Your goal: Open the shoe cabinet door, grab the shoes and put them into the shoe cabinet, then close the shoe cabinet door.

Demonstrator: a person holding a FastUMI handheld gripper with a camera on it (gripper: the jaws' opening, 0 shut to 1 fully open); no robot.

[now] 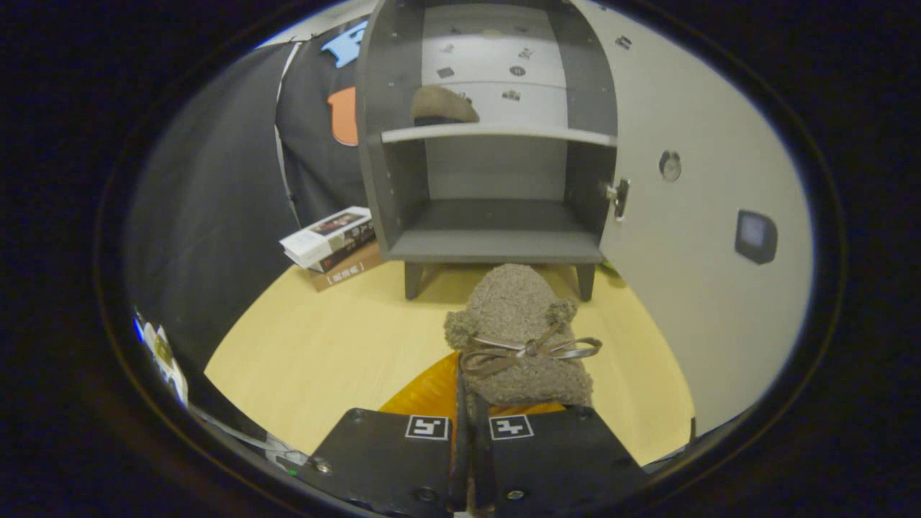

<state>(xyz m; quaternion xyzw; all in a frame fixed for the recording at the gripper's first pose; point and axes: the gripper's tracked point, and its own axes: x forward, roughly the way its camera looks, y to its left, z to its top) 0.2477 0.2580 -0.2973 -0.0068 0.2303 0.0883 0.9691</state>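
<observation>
**Fuzzy shoe held at the open cabinet**

The gripper (pixel 469 432) has its two fingers drawn close together, pinching the rear edge of a fuzzy brown shoe (pixel 519 338). The shoe extends forward from the fingertips, toe pointing toward the cabinet, and carries a thin ribbon bow (pixel 529 350) across its top with a pompom on each side. An orange object (pixel 432 392) lies under the shoe's heel, just ahead of the fingers; what it is cannot be told.

Beyond the shoe stands the grey shoe cabinet (pixel 496 244) on short legs, on a light wooden table (pixel 316 345). Its door (pixel 691 237) is swung wide open to the right, with a hinge visible at the joint. The lower compartment holds nothing. On the shelf (pixel 496 133) above it sits a second brown shoe (pixel 442 106), toward the left side.

A stack of books (pixel 331 241) lies just beside the cabinet's left foot.
</observation>
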